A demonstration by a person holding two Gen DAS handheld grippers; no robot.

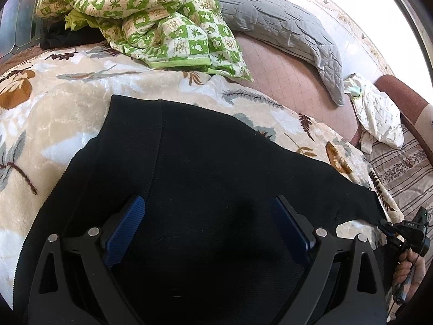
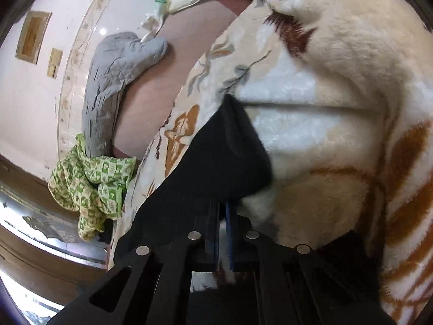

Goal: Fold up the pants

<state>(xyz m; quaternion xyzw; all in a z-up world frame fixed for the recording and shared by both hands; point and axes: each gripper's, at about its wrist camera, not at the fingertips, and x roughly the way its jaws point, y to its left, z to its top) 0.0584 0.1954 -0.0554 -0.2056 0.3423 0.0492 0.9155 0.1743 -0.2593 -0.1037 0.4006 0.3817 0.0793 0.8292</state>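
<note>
Black pants [image 1: 205, 162] lie flat on the floral blanket [image 1: 54, 113], long axis running left to right; left gripper [image 1: 208, 211] gapes above them, right gripper [image 2: 222, 208] pinches their end.

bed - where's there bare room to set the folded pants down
Free: the pink sheet between the grey pillow and the floral blanket; also the blanket left of the black pants. Crowded: the far end under the green quilt, and the right edge by the white cloth.
</note>
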